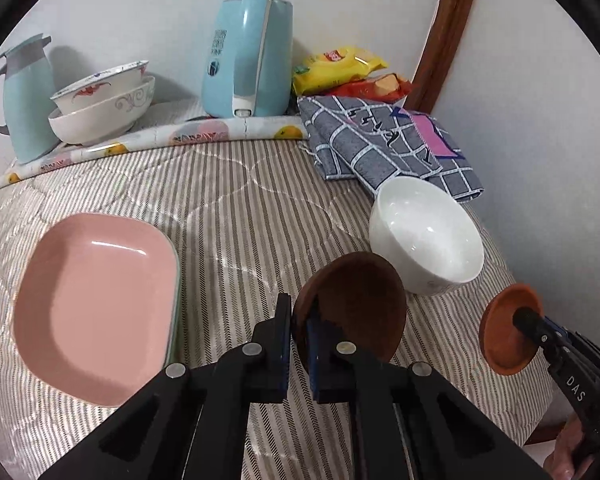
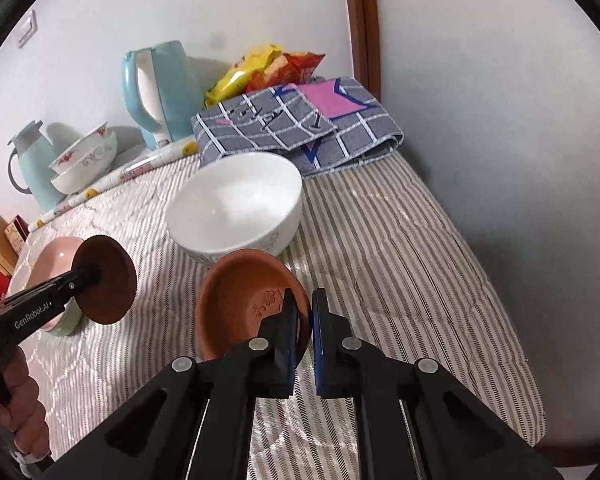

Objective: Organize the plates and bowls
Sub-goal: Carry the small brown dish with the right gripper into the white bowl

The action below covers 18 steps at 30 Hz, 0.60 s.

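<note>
Grippers clamped on saucers: left gripper [image 1: 299,312] on dark saucer [image 1: 352,308]; right gripper [image 2: 305,312] on terracotta saucer [image 2: 248,300] (both edge-held).

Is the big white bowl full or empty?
Empty. Both wrist views look into the white bowl, which stands upright on the striped cover, and show only its bare glossy inside.

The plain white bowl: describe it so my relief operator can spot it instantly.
Start at the striped quilt, then go to the folded grey checked cloth by the wall. The plain white bowl sits upright just in front of it, empty. Unlike the two stacked bowls beside the blue jug, it stands alone and undecorated inside.
</note>
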Tool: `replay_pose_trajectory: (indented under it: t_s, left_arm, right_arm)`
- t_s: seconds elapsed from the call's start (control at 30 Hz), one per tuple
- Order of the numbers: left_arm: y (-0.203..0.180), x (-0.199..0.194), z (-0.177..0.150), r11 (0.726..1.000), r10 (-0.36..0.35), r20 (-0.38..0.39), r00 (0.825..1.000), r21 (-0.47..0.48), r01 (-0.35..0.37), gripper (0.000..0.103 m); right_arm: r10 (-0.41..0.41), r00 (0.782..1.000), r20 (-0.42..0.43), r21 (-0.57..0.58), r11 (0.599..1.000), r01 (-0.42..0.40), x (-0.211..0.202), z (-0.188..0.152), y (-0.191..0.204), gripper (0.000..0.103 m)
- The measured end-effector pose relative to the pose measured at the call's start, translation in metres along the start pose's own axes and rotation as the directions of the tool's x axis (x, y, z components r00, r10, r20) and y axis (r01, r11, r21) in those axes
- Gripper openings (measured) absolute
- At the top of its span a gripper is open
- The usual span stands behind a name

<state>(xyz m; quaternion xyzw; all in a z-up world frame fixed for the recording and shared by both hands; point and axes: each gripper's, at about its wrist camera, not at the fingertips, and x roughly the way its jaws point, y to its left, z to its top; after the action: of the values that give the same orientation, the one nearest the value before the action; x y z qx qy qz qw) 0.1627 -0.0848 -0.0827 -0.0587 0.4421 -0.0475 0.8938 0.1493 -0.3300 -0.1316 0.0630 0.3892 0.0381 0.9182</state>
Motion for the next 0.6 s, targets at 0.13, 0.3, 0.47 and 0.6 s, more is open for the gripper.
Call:
replay_pose_trajectory:
  t_s: [0.13,0.3,0.47,0.6]
  left_arm:
    - [0.002,-0.011,0.005,1.000,0.002,0.022,1.000,-0.001,-0.002,0.007]
    - [0.005,-0.023,0.008,1.000,-0.003,0.047,0.999,0.001,0.003,0.007]
    - [0.011,-0.028,0.014,1.000,0.000,0.059,0.998,-0.007,0.000,0.007]
    - [0.020,-0.032,0.022,1.000,0.008,0.072,0.997,-0.013,-0.007,0.007]
  right_arm:
    - [-0.008,1.000,0.019,0.005,1.000,0.008,-0.011,0.006,0.002,0.007]
    - [-0.014,0.999,0.042,0.009,1.000,0.013,-0.019,0.014,0.005,0.007]
    - [-0.011,0.998,0.056,0.005,1.000,0.011,-0.021,0.025,0.010,0.007]
    - [-0.007,0.998,0.062,-0.004,1.000,0.007,-0.021,0.033,0.018,0.007]
